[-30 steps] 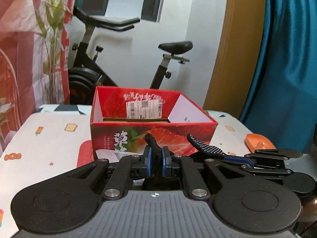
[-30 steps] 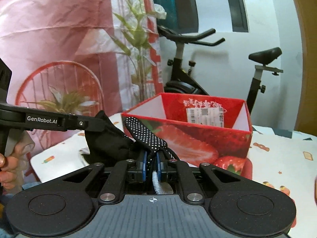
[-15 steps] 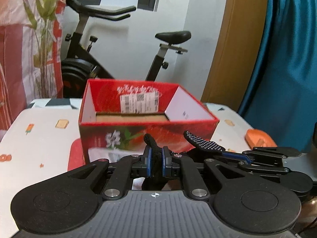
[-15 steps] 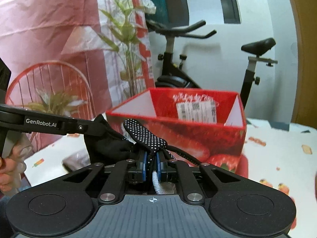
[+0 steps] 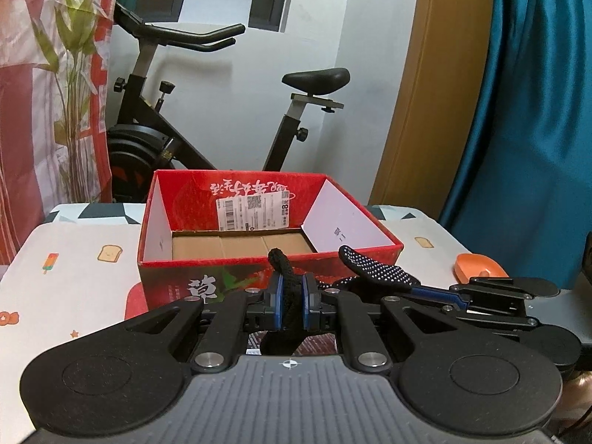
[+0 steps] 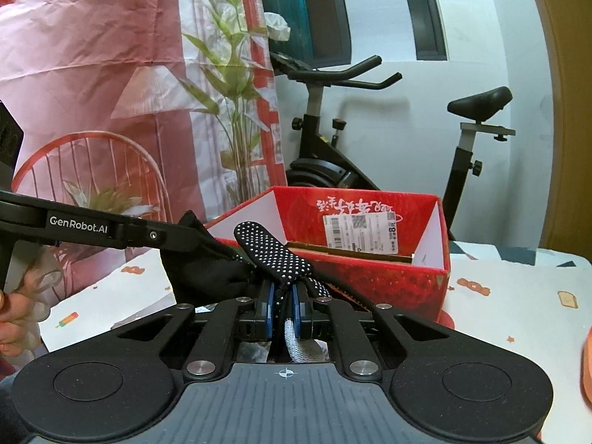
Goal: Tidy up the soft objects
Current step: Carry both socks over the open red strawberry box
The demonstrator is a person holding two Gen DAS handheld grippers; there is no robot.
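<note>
Black knit glove [image 5: 290, 292], white grip dots on the palm side, is pinched by both grippers at once. Left gripper [image 5: 292, 298] is clamped narrow on one black fold; right gripper [image 6: 283, 305] is clamped narrow on a dotted finger [image 6: 275, 253] and the grey cuff. Glove hangs in the air just in front of the red strawberry carton [image 5: 236, 262], apart from the counter [image 5: 74, 288]. Carton floor shows bare cardboard.

Step, as I read it: carrying the glove to the carton. Next: lift over the near wall, centre above the opening, then release both grips together so it doesn't snag.
</note>
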